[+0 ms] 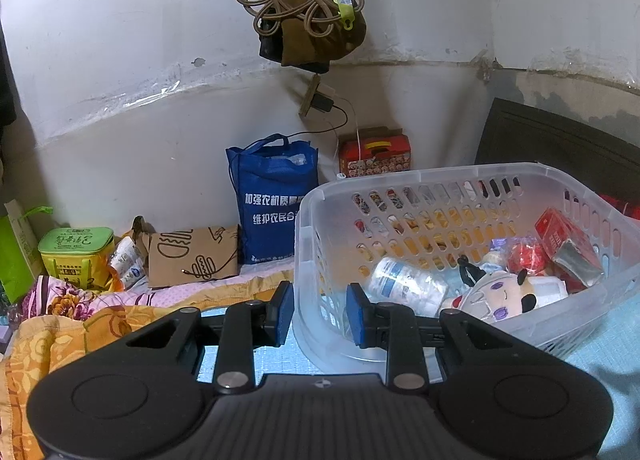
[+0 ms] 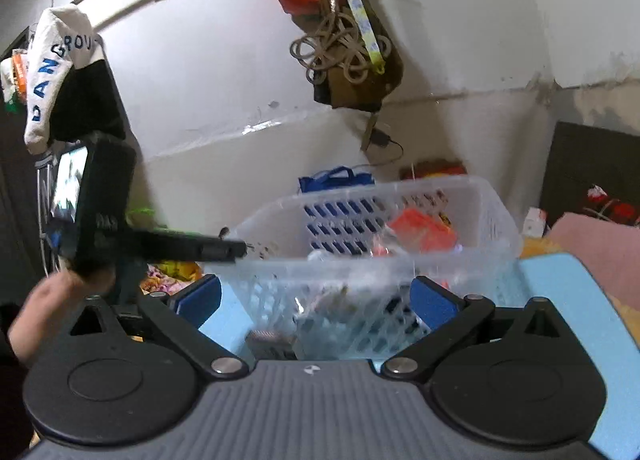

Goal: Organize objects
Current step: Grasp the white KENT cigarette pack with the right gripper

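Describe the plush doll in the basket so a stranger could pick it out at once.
Find the clear plastic basket on the light blue mat. The plush doll lies at its near side, between a white labelled bottle and a red box. It alone is soft, with a pale face, purple eyes and black ears.

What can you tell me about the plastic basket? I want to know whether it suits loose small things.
The basket looks like clear, slightly milky plastic, with rounded corners, a smooth rim and rows of oval slots through its walls. It sits upright on a light blue mat. Inside lie a doll, a red box and a white bottle. The left tool grips its near wall, one finger inside, one outside.
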